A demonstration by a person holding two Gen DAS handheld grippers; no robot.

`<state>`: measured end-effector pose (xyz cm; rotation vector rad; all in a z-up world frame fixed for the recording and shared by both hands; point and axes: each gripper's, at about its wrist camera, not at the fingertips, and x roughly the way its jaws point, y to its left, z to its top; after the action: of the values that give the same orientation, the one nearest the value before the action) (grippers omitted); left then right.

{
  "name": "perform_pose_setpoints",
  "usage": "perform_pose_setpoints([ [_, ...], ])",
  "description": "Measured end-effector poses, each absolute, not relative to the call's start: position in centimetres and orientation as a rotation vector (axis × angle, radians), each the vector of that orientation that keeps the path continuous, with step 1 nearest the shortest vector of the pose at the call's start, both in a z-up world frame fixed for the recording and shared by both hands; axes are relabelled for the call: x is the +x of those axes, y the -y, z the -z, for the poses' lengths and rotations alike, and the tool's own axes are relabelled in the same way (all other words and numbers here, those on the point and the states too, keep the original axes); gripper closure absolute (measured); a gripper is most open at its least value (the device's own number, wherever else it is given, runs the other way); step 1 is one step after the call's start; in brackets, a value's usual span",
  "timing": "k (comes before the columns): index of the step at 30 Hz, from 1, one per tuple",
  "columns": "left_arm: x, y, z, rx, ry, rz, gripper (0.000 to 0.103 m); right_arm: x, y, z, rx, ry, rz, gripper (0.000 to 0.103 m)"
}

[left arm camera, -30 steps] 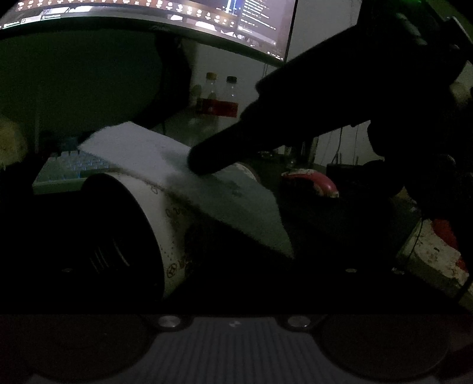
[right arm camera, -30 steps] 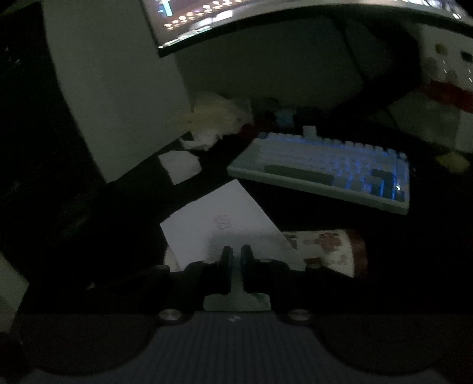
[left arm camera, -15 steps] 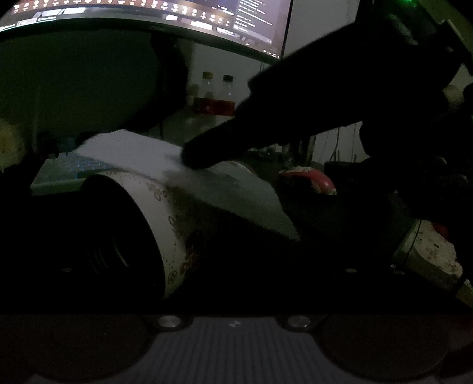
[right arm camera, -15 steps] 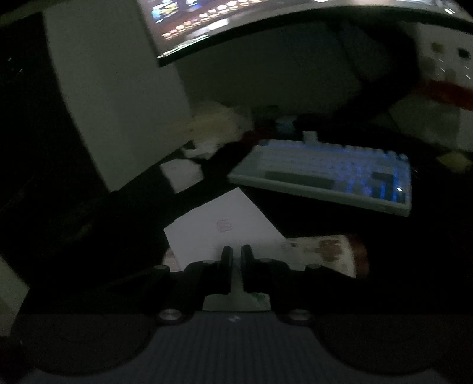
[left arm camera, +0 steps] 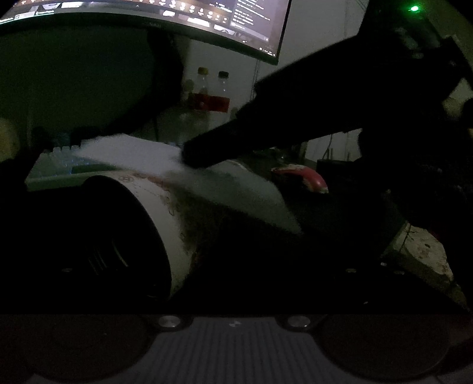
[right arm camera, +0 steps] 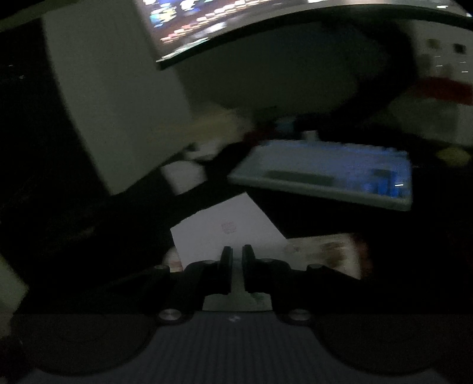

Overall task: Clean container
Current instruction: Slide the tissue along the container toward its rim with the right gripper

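Left wrist view: the scene is very dark. A white cylindrical container with a small printed pattern (left arm camera: 165, 218) lies on its side in the near left, its dark open mouth turned toward the camera. A white sheet of wiping paper (left arm camera: 142, 153) drapes over the container's upper side and runs down toward the right. The right gripper (left arm camera: 192, 156), a black shape reaching in from the upper right, presses its tip down on the paper on top of the container. The left gripper's own fingers are lost in the darkness, so I cannot tell whether it is clenched or released. Far behind sit a pale keyboard (left arm camera: 56, 168) at left, two small clear bottles with reddish liquid (left arm camera: 211, 91), a curved monitor (left arm camera: 177, 14) across the top, and a red and white object (left arm camera: 307, 177) on the right.

Right wrist view: the picture is blurred. The right gripper (right arm camera: 235, 254) is clenched on the wiping paper (right arm camera: 224, 233), a strip of which shows between its black fingers (right arm camera: 226, 260). The container (right arm camera: 328, 254) lies just right of the paper, beneath it. Farther off lies the keyboard, lit blue (right arm camera: 334, 174), with the monitor (right arm camera: 236, 20) above.
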<state>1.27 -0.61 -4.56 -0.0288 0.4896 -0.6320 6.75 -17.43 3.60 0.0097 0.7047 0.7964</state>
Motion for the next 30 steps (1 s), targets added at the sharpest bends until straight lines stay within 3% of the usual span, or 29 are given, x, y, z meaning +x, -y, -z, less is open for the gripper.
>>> perform_pose_setpoints([
  [30, 0.0, 2.2, 4.7, -0.003, -0.495, 0.670, 0.000, 7.3, 19.5, -3.1, 0.058, -0.672, -0.766, 0.093],
])
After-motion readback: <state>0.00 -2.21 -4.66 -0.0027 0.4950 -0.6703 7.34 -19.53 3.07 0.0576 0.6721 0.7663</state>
